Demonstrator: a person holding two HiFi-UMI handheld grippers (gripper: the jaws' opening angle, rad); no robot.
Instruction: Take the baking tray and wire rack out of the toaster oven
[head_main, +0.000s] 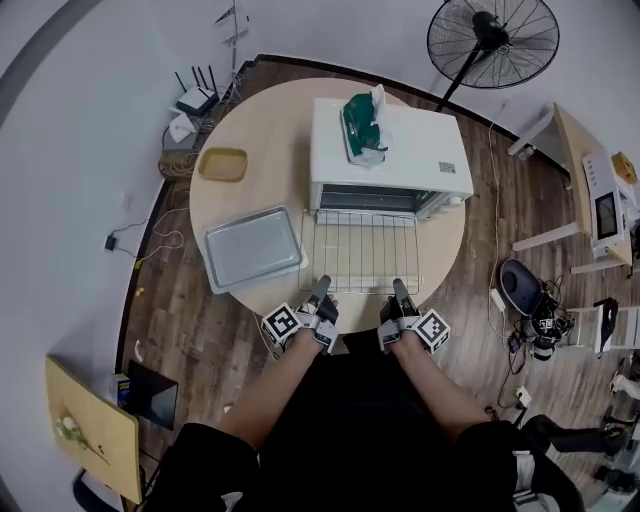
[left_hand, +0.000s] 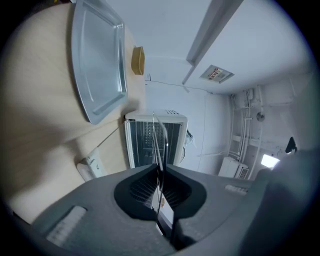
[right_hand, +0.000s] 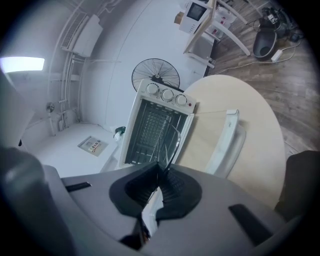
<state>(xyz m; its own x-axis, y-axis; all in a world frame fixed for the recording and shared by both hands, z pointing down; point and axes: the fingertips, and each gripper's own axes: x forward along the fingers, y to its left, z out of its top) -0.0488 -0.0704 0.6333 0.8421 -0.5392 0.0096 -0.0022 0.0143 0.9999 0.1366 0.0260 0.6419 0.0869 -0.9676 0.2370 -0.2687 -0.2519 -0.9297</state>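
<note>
- Rack (head_main: 360, 250): lies flat in front of the oven (head_main: 390, 150), its far edge at the oven mouth and its near edge over the near rim of the desk (head_main: 270, 140). Its long axis runs left–right.
- From both sets of jaws the rack extends straight away, toward the far side. The hands are equally near, one toward each near corner.
- Left gripper (head_main: 322, 285): jaws clenched on the rack's near wire.
- Right gripper (head_main: 400, 288): jaws likewise clamped on that wire.
- Tray (head_main: 253, 247): already out, on the desk just left of the rack.
- Judgement: the next move is a level pull toward the near side, with both hands even, until the far edge clears the oven.
</note>
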